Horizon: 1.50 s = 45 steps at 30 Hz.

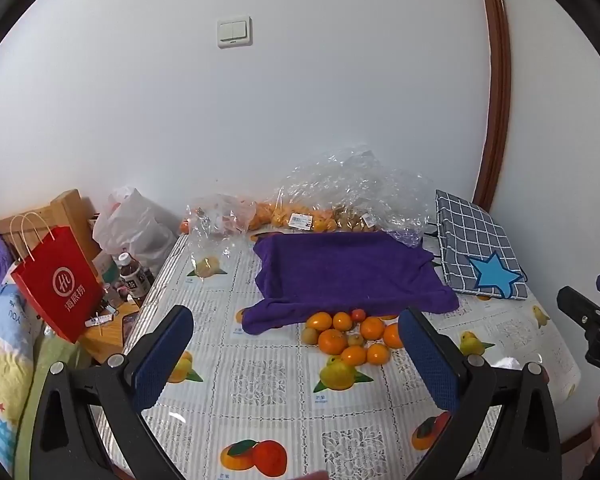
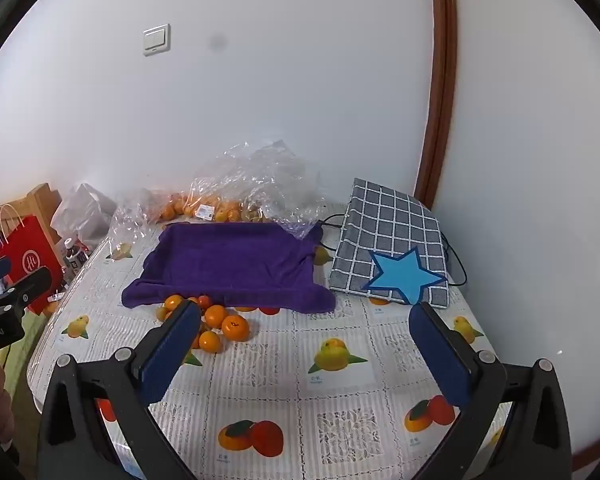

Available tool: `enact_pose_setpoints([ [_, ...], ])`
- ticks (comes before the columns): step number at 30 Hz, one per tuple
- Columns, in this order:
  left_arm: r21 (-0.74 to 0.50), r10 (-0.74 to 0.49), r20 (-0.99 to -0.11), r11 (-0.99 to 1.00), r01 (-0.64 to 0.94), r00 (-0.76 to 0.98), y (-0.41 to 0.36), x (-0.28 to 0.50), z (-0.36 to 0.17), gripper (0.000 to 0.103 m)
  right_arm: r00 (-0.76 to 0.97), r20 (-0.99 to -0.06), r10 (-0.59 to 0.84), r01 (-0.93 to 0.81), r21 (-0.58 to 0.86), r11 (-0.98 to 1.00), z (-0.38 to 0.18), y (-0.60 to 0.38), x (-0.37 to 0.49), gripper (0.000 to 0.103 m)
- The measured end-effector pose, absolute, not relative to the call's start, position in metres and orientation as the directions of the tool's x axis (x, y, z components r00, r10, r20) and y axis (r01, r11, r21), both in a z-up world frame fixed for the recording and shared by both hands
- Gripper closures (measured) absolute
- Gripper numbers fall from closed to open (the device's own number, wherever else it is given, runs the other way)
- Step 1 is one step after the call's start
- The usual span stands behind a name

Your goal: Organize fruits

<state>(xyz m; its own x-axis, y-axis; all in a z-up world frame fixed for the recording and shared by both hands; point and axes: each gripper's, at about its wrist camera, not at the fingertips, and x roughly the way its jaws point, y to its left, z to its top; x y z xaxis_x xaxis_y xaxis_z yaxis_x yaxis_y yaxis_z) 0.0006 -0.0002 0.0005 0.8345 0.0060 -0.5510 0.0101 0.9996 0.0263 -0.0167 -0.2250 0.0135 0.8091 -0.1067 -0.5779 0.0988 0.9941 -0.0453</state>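
A pile of loose oranges and smaller fruits [image 1: 350, 336] [image 2: 216, 322] lies on the fruit-print tablecloth, just in front of a tray draped in a purple towel [image 1: 348, 270] [image 2: 236, 260]. My left gripper [image 1: 296, 320] hovers open above the near table, its blue pads wide apart, the pile between and beyond them. My right gripper [image 2: 306, 316] is open too, with its left pad covering part of the pile. Neither holds anything. Each gripper shows at the edge of the other's view.
Clear plastic bags of oranges [image 1: 300, 216] [image 2: 220, 204] lie against the wall behind the tray. A grey checked bag with a blue star [image 1: 480, 248] [image 2: 392, 248] sits at the right. Left of the table are a red paper bag [image 1: 56, 284], bottles [image 1: 134, 278] and a white plastic bag [image 1: 132, 224].
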Motion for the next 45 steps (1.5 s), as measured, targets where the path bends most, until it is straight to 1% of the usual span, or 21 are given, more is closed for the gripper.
enact_pose_setpoints([
  [3,0.008,0.005,-0.534,1.000,-0.001,0.846,0.005,-0.003,0.003,0.000,0.807,-0.581,-0.102,0.100,-0.036,0.994,0.015,-0.224,-0.016,0.001],
  [7,0.023,0.014,-0.543,1.000,-0.002,0.839,-0.002,0.000,0.004,0.000,0.812,-0.574,-0.103,0.120,-0.008,0.993,0.019,-0.232,-0.020,0.001],
  [12,0.015,0.013,-0.532,1.000,-0.005,0.847,-0.006,-0.006,0.003,0.000,0.812,-0.572,-0.114,0.127,-0.018,0.992,0.022,-0.233,-0.027,0.001],
  [28,-0.017,0.005,-0.548,1.000,-0.017,0.837,0.001,-0.004,0.000,0.000,0.803,-0.584,-0.122,0.120,-0.043,0.992,0.016,-0.224,-0.025,0.001],
  [45,-0.016,0.006,-0.540,1.000,-0.017,0.841,0.001,-0.005,-0.004,0.000,0.805,-0.580,-0.126,0.127,-0.038,0.991,0.016,-0.226,-0.025,0.001],
])
